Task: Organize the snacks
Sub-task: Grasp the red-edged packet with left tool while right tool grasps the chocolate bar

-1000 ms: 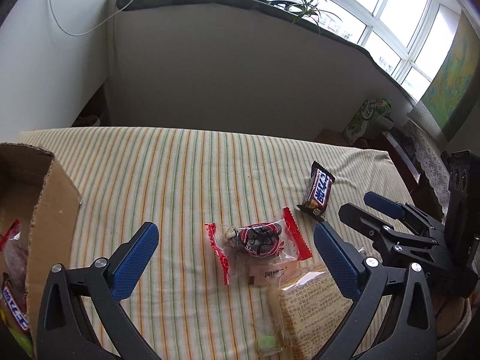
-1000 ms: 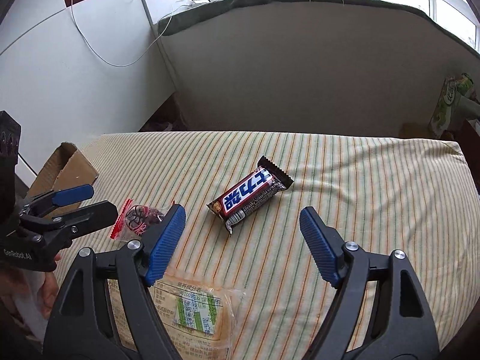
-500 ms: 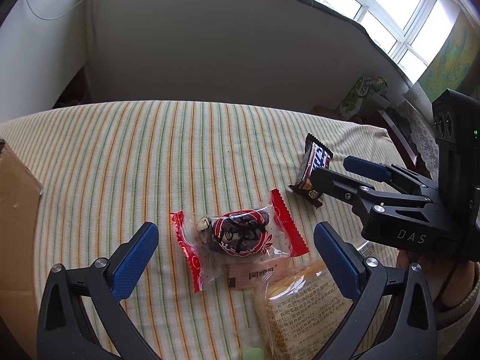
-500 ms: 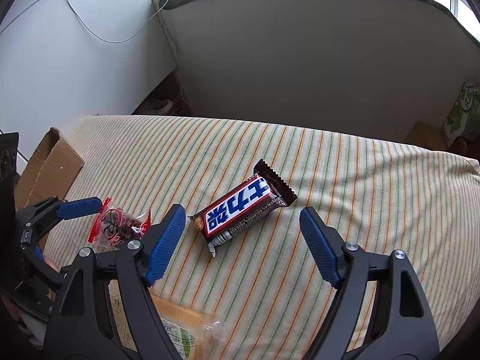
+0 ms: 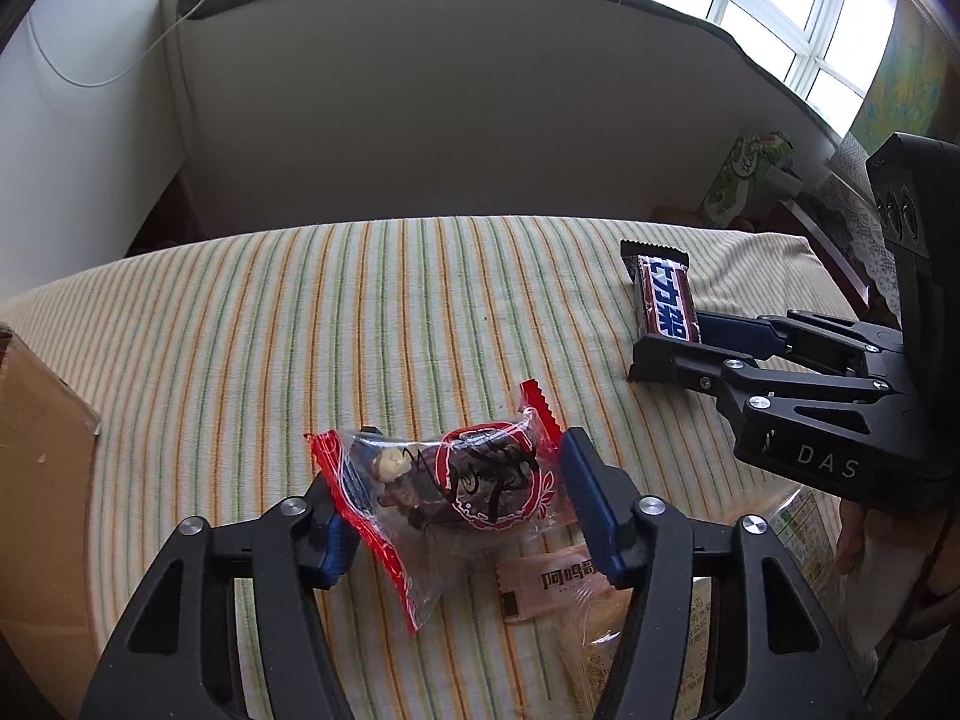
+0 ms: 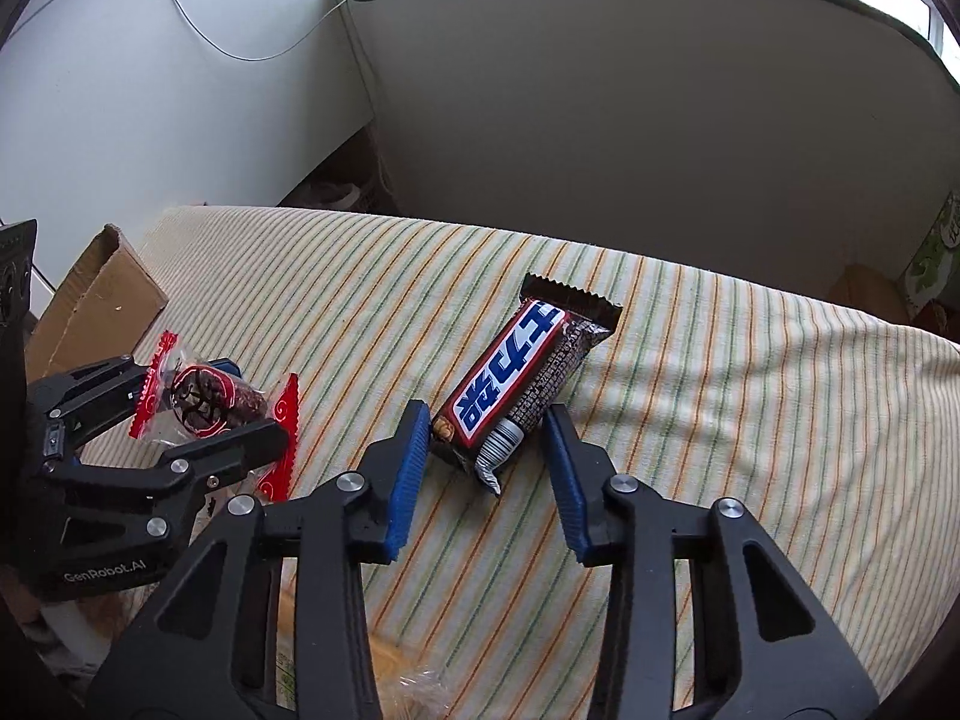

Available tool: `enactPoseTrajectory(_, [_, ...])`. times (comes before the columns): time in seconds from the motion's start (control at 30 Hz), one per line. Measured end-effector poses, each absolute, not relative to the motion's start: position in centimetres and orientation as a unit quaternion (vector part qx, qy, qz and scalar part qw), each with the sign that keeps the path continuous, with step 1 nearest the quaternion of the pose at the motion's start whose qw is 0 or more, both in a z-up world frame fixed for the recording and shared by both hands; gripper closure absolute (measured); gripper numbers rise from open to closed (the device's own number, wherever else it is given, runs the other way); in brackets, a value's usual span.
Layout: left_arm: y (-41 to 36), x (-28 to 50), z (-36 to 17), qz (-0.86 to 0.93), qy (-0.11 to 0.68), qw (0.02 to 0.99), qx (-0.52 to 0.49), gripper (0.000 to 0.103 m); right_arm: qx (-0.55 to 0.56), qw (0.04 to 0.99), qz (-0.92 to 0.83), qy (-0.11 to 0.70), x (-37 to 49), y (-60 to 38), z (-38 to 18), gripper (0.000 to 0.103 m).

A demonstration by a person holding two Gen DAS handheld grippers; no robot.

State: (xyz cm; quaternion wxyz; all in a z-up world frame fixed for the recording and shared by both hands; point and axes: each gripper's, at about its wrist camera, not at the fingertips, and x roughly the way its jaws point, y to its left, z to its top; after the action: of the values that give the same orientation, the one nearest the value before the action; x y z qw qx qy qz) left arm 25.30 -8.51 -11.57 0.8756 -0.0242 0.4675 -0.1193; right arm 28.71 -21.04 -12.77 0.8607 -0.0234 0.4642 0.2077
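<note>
Left gripper (image 5: 456, 504) fingers just closing, squeezing candy bag (image 5: 456, 492). Right gripper (image 6: 489, 456) closing around chocolate bar (image 6: 516, 378), small gaps. Box (image 5: 42, 480) far left.

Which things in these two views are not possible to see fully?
- Cardboard box, left wrist view: cut by the left edge, inside unseen.
- Biscuit packet, left wrist view: behind left tongs, which have just been closing on the candy packet; cut by bottom edge.
- Green carton, left wrist view: print too small.

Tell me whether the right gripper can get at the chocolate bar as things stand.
Probably yes. The right gripper has just been closing, and the chocolate bar's near end already lies between its fingers, with nothing in the way; whether they press it yet is unclear.
</note>
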Motion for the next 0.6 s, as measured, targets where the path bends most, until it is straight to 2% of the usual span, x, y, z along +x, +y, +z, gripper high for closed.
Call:
enactPoseTrajectory(0.17, [-7.4,25.3,-11.5,-0.125,0.459,0.879,-0.04,0.057,-0.021,0.863,0.208,0.459,28.1,-21.5,-12.5,0.066])
enactPoseTrajectory(0.6, [-6.3,24.6,-11.3,-0.124,0.441,0.887,-0.058,0.058,0.0,0.871,0.198,0.45,27.1,-23.2,-12.4,0.07])
